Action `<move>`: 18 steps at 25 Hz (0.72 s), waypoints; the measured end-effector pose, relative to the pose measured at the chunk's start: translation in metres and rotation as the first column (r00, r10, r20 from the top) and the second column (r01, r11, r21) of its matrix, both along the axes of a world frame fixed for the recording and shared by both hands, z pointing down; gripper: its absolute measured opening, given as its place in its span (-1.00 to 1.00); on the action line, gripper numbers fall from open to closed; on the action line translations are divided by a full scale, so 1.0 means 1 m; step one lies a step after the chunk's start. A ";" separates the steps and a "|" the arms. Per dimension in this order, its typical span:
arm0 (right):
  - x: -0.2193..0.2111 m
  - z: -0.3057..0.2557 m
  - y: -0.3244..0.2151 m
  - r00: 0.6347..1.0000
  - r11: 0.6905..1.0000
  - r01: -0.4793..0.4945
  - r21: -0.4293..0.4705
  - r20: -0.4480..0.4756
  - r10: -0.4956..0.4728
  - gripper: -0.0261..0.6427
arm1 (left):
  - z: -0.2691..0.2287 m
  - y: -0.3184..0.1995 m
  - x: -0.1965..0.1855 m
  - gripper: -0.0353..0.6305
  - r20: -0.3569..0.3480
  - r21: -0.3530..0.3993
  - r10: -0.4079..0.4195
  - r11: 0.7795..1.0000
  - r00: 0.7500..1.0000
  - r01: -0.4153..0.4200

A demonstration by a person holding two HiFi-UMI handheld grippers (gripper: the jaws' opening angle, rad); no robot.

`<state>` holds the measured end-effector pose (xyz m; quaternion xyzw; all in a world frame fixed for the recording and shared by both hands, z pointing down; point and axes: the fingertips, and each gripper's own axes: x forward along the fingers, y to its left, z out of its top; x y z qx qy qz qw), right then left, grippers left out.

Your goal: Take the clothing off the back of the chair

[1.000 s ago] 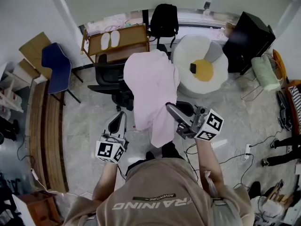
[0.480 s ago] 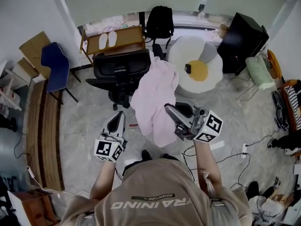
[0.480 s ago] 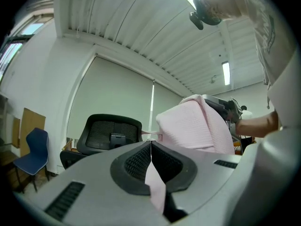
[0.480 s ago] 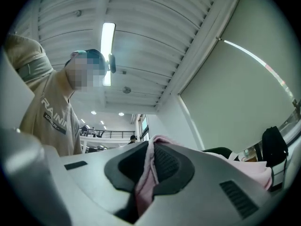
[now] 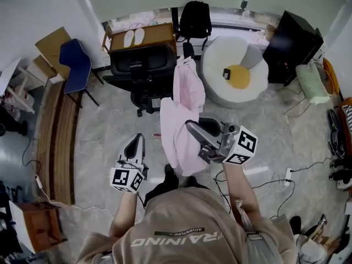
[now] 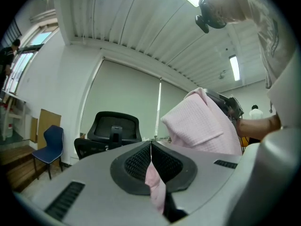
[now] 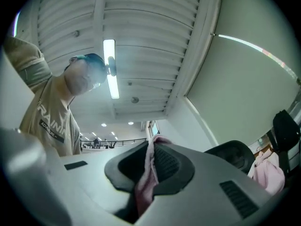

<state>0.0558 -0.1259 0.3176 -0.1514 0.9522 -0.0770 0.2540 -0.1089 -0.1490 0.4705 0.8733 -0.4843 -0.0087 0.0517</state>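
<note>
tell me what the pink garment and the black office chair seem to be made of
The soft pink waffle-textured garment looks like woven cloth, likely cotton, with a matte finish. A fine grid weave shows in the left gripper view, and it hangs in limp folds. The black office chair seems to have a hard plastic frame with a dark matte back panel, maybe mesh, but it is too small to be sure.
</note>
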 end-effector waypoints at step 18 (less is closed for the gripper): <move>-0.045 -0.009 0.135 0.998 0.997 -0.057 0.061 -0.035 0.060 -0.78 | 0.005 0.126 -0.041 -0.85 0.011 0.010 0.068 0.998 0.998 -0.068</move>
